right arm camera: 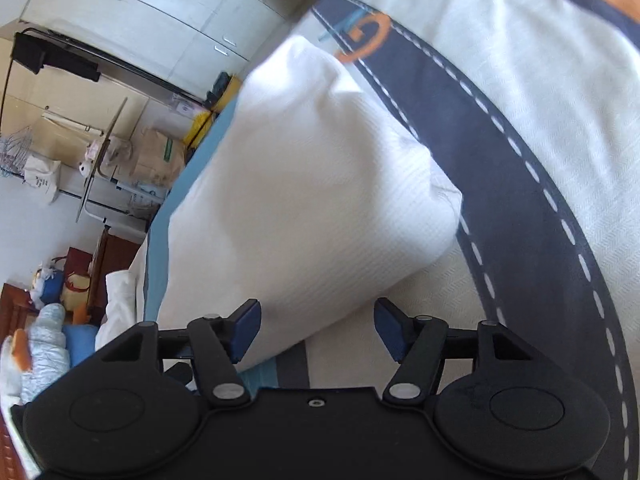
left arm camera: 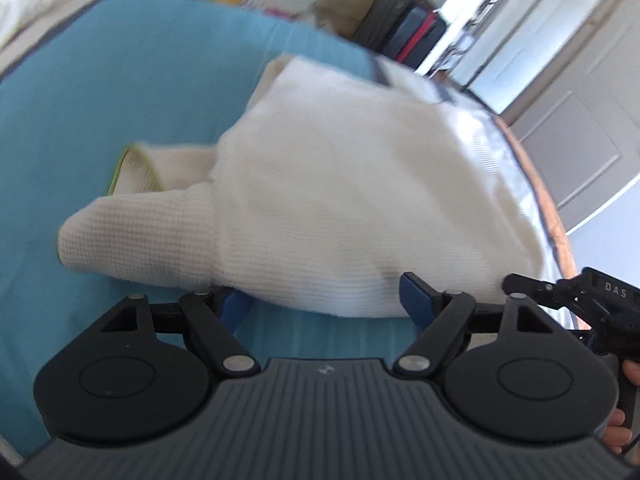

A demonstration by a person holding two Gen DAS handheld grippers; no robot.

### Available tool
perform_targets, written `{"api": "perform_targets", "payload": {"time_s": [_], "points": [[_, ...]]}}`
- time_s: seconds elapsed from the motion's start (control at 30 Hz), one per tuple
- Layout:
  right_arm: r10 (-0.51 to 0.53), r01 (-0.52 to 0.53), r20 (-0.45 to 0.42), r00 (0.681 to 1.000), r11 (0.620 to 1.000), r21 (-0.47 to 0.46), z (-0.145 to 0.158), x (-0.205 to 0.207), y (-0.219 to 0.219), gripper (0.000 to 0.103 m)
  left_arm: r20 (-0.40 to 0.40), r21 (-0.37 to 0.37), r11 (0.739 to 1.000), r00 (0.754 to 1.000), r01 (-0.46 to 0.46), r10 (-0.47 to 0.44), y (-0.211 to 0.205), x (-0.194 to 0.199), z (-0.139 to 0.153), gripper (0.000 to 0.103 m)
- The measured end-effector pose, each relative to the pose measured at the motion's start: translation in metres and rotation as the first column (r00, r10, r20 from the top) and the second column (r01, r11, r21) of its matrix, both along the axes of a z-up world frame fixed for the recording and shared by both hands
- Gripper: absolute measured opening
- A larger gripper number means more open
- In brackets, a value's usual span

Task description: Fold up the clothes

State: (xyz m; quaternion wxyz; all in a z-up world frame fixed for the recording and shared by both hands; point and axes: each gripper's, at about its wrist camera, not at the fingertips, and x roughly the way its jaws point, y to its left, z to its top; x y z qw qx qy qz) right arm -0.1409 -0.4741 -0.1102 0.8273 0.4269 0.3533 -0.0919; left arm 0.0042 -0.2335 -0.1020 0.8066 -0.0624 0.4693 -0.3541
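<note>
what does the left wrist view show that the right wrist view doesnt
Only the left wrist view shows the garment's sleeves sticking out over the blue sheet, one with a yellow-green edge, the other gripper at its right edge, and a white door.

Only the right wrist view shows the dark band with white dashes and an orange logo on the white bedding, plus cabinets and room clutter.

Both show the cream garment lying folded on the bed, with open jaws at its near edge.
</note>
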Motion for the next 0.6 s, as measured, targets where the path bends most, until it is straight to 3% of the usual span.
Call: {"api": "perform_targets", "payload": {"time_s": [0.1, 0.13, 0.2, 0.3, 0.37, 0.4, 0.43, 0.47, 0.5, 0.57, 0.6], "points": [[0.082, -0.078, 0.021, 0.996, 0.988, -0.133, 0.019, 0.008, 0.027, 0.07, -0.06, 0.001, 1.0, 0.998, -0.003, 0.003, -0.002, 0.006, -0.009, 0.089], [0.143, -0.136, 0.016, 0.99, 0.966, -0.22, 0.026, 0.013, 0.04, 0.07, -0.082, 0.01, 1.0, 0.996, -0.015, 0.016, -0.001, 0.01, -0.012, 0.089], [0.243, -0.231, -0.024, 0.97, 0.884, -0.407, 0.035, 0.021, 0.065, 0.07, -0.118, 0.03, 0.998, 0.991, -0.053, 0.056, 0.004, 0.02, -0.017, 0.089], [0.324, -0.338, -0.145, 0.935, 0.688, -0.643, 0.034, 0.029, 0.096, 0.07, -0.249, -0.062, 0.988, 0.961, -0.14, 0.121, 0.015, 0.04, -0.027, 0.091], [0.342, -0.378, -0.223, 0.913, 0.5, -0.779, 0.025, 0.03, 0.117, 0.07, -0.351, -0.134, 0.968, 0.923, -0.213, 0.155, 0.023, 0.053, -0.038, 0.093], [0.37, -0.409, -0.264, 0.891, 0.399, -0.821, 0.02, 0.03, 0.128, 0.07, -0.379, -0.161, 0.957, 0.911, -0.24, 0.165, 0.026, 0.056, -0.042, 0.092], [0.4, -0.438, -0.298, 0.866, 0.324, -0.839, 0.015, 0.032, 0.138, 0.07, -0.385, -0.187, 0.95, 0.909, -0.249, 0.162, 0.027, 0.058, -0.045, 0.09], [0.425, -0.461, -0.329, 0.843, 0.256, -0.85, 0.009, 0.034, 0.148, 0.07, -0.368, -0.194, 0.951, 0.916, -0.241, 0.157, 0.027, 0.058, -0.045, 0.073], [0.443, -0.469, -0.336, 0.831, 0.232, -0.852, 0.005, 0.038, 0.155, 0.07, -0.329, -0.184, 0.956, 0.931, -0.227, 0.158, 0.025, 0.058, -0.042, 0.045], [0.458, -0.462, -0.328, 0.826, 0.217, -0.86, 0.0, 0.05, 0.165, 0.072, -0.242, -0.167, 0.967, 0.959, -0.19, 0.146, 0.022, 0.057, -0.032, 0.036], [0.459, -0.453, -0.323, 0.828, 0.209, -0.866, -0.004, 0.057, 0.169, 0.08, -0.215, -0.162, 0.971, 0.967, -0.175, 0.138, 0.021, 0.056, -0.029, 0.034]]}}
